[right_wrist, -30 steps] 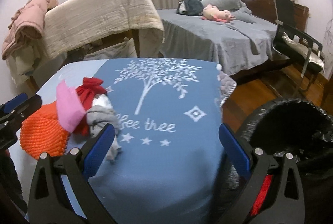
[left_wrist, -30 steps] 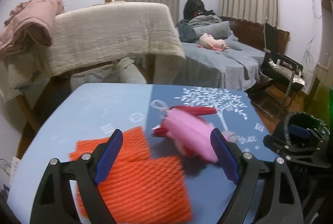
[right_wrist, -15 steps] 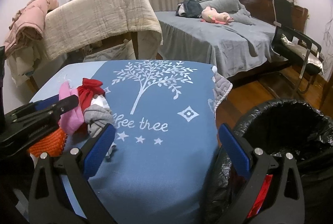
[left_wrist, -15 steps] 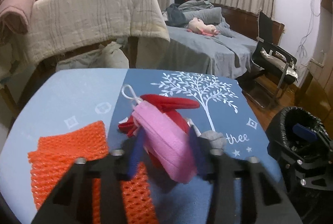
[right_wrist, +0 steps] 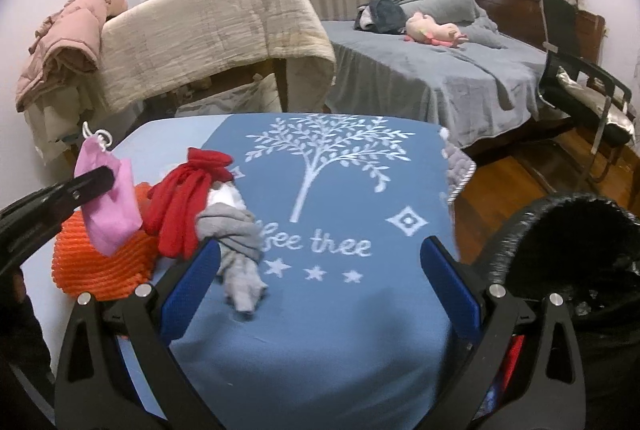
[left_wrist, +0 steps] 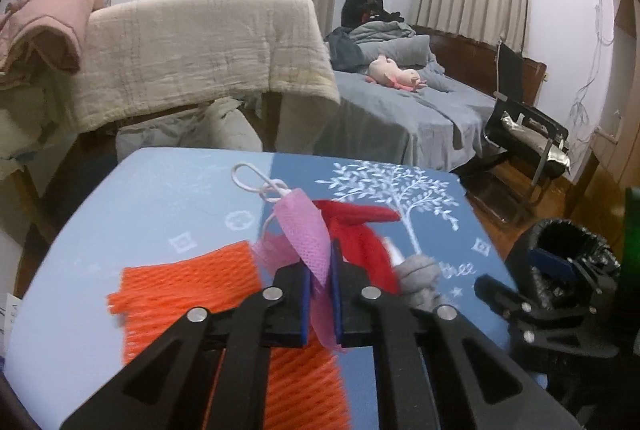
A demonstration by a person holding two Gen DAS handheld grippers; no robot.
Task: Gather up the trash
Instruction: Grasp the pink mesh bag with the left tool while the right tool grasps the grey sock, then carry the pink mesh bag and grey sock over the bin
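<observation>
Dim even indoor light, soft shadows, slight motion blur, strong fisheye bending, dark vignetted corners

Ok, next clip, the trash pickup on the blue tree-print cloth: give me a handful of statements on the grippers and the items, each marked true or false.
1. The left gripper is shut on the pink mesh bag. True.
2. The right gripper grips the grey cloth. False: its jaws stand wide open and hold nothing; the grey cloth lies on the tablecloth by its left finger.
3. The orange foam net lies on the table. True.
4. The red cloth is already in the bin. False: it lies on the table beside the grey cloth.
5. The black-lined bin stands to the right of the table. True.
</observation>
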